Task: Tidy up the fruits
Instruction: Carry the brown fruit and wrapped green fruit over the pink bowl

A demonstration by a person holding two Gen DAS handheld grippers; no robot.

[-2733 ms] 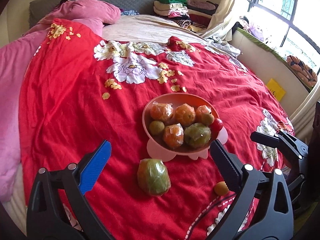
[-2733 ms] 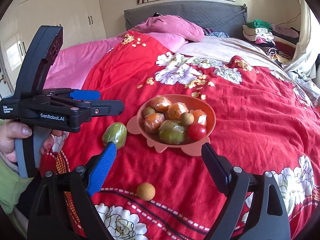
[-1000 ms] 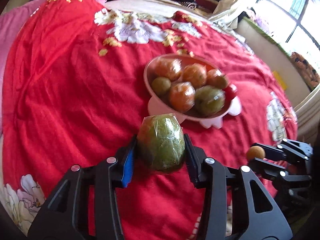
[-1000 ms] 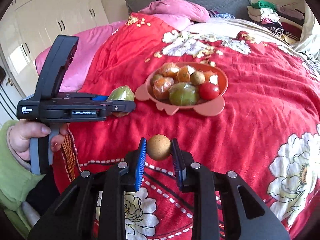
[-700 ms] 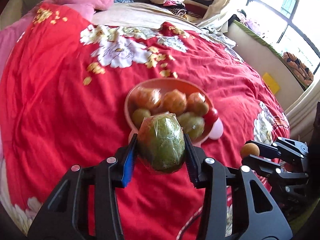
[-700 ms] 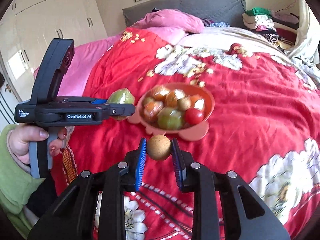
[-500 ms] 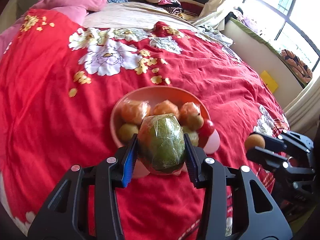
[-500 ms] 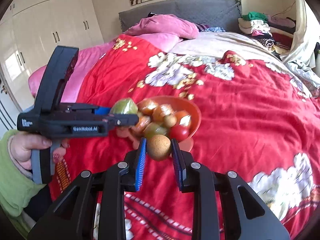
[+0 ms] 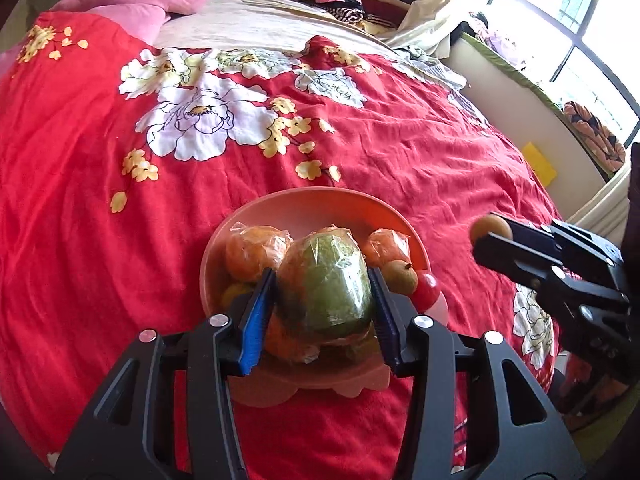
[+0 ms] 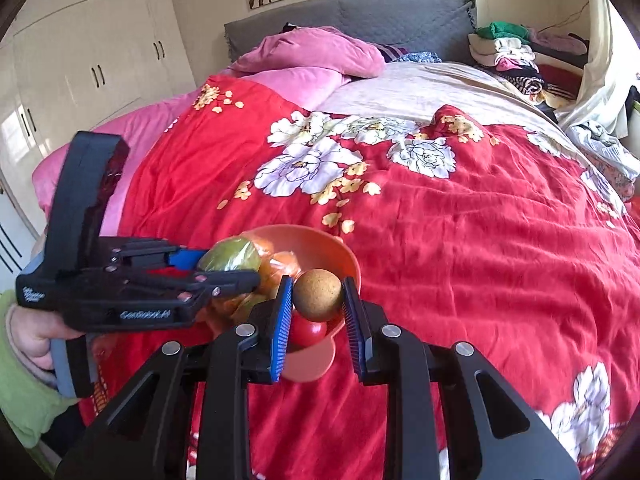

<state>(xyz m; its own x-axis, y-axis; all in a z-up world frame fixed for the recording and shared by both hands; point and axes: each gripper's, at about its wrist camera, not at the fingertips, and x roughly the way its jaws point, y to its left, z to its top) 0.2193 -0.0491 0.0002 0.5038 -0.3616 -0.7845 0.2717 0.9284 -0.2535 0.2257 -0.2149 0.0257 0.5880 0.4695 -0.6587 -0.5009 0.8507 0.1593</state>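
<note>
My left gripper [image 9: 322,276] holds a plastic-wrapped green fruit [image 9: 326,284] right over the orange bowl [image 9: 304,194]. Its jaws are opening, and the pads still touch the fruit's sides. The bowl sits on the red floral bedspread [image 9: 400,152] and holds wrapped orange fruits [image 9: 256,246], a small brown fruit [image 9: 398,276] and a red tomato [image 9: 428,286]. My right gripper [image 10: 316,292] is shut on a small round brown fruit [image 10: 318,294] above the bowl's [image 10: 344,256] near right rim. From that view the left gripper [image 10: 240,272] and its green fruit [image 10: 230,256] come in from the left.
A hand in a green sleeve [image 10: 24,380] holds the left gripper. Pink pillows [image 10: 312,54] and a grey headboard [image 10: 360,16] lie at the far end, with folded clothes [image 10: 508,52] at the back right. White wardrobes [image 10: 92,48] stand left, and a window ledge [image 9: 532,92] runs along the right.
Both grippers have carried their fruits forward from the bedspread to over the bowl. The green fruit now hangs above the bowl's middle and the brown fruit above its rim.
</note>
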